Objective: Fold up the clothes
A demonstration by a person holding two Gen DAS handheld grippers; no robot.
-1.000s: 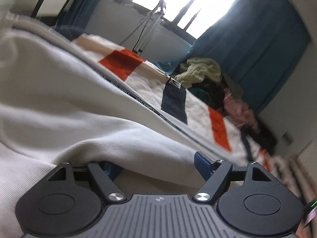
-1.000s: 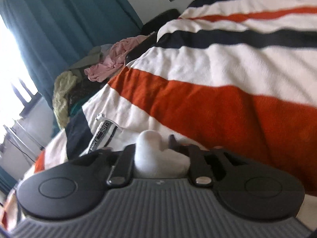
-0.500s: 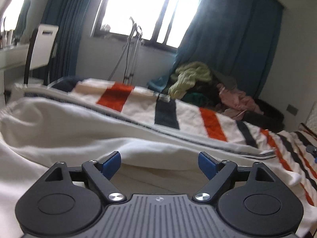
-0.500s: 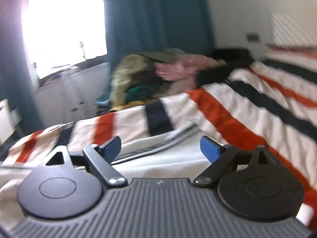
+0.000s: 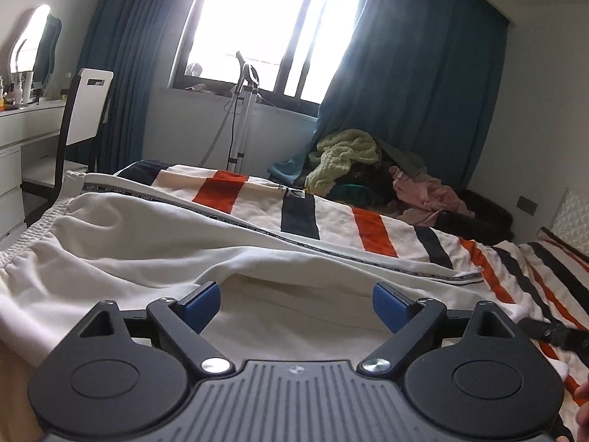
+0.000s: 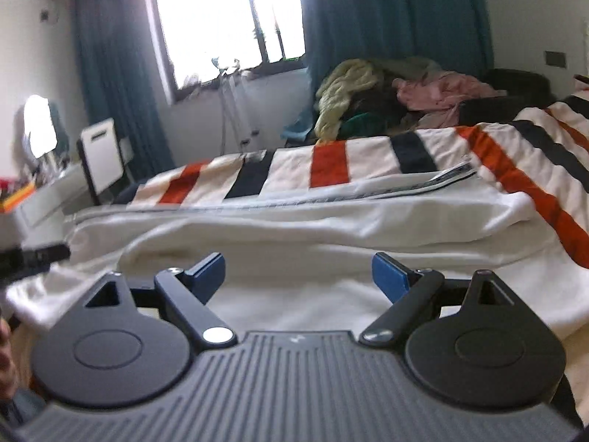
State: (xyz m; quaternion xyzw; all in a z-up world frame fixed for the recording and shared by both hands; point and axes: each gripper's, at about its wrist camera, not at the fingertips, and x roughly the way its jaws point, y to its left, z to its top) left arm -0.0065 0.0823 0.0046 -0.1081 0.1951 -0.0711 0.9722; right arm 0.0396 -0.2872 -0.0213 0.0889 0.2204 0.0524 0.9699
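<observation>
Lying rumpled on striped blanket (image 5: pixel 371 230): soft white ribbed garment (image 5: pixel 147 235); left claw (image 5: pixel 296 304) opening, right claw (image 6: pixel 298 274) apart, both empty.

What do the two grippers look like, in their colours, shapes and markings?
The left gripper and the right gripper look alike. Each has a grey ribbed body with a small logo at its front edge, two round black housings with triangular cut-outs, black link arms on silver pivot screws, and blue finger pads. No cables or sleeves can be seen.
</observation>
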